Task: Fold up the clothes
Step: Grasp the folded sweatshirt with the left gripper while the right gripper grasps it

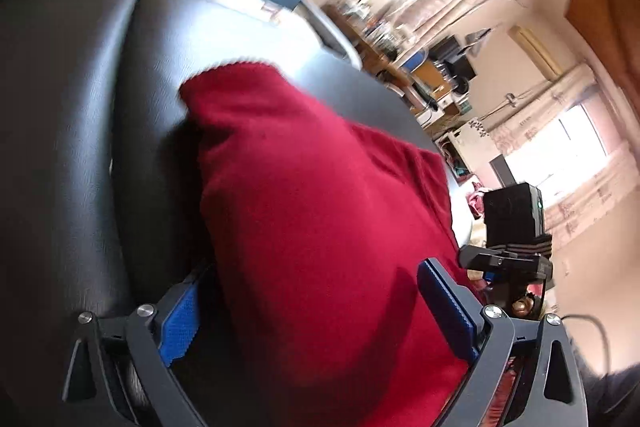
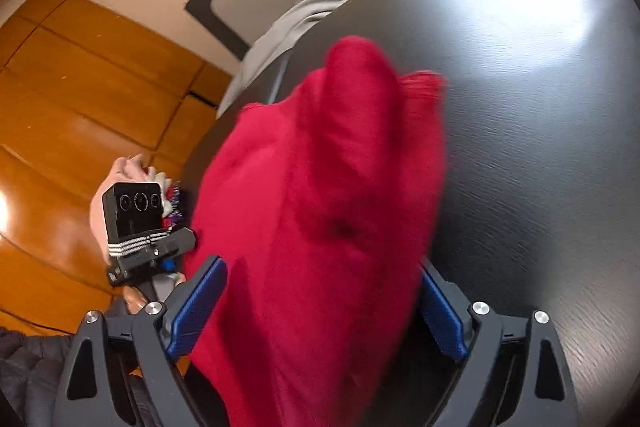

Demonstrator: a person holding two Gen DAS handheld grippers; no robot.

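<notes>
Draping over the dark table [image 2: 540, 107], the red knit garment [image 2: 320, 207] fills both spread-fingered hand-held grippers (left hand-held gripper [image 1: 308, 315], right hand-held gripper [image 2: 320, 311]); clamping unclear.

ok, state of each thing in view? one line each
red garment: bunched, draped over the dark table, between both grippers' fingers
left gripper: open, fingers wide either side of the red cloth
right gripper: open, cloth lying between its fingers
grey garment: crumpled, hanging over the table's far edge
dark table: mostly bare
</notes>
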